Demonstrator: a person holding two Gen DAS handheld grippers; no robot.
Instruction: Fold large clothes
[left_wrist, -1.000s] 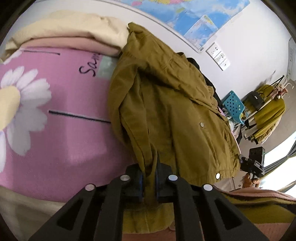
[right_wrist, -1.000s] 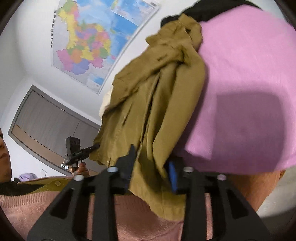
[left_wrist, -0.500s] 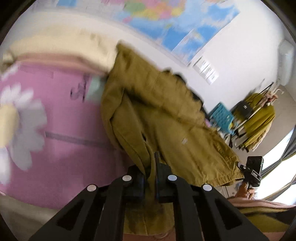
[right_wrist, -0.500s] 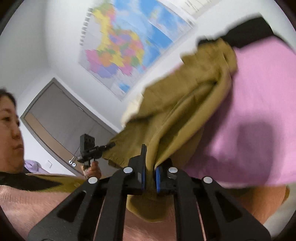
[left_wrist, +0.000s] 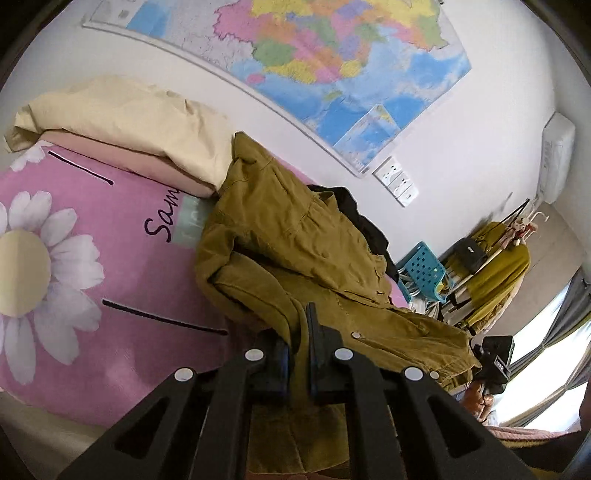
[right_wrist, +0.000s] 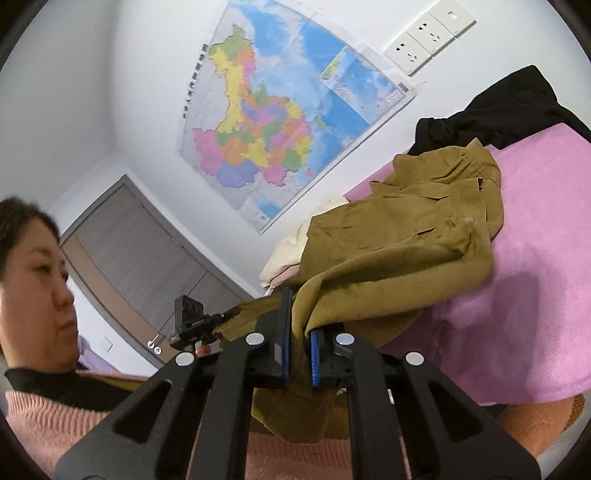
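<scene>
Both tongs are clamped on the jacket (left_wrist: 295, 258): the left tongs (left_wrist: 298, 354) pinch a fold of its near edge, the right tongs (right_wrist: 300, 343) another. Beyond them the jacket lies crumpled on the pink bed (left_wrist: 92, 332). No fold is made; spreading and folding remain.

I see the olive-brown jacket (left_wrist: 295, 251) rumpled across the middle of my left view, its snap-buttoned hem running toward the lower right. Its near edge is lifted and pinched at bottom centre of both views, the rest (right_wrist: 413, 236) lying on the pink cover.
</scene>
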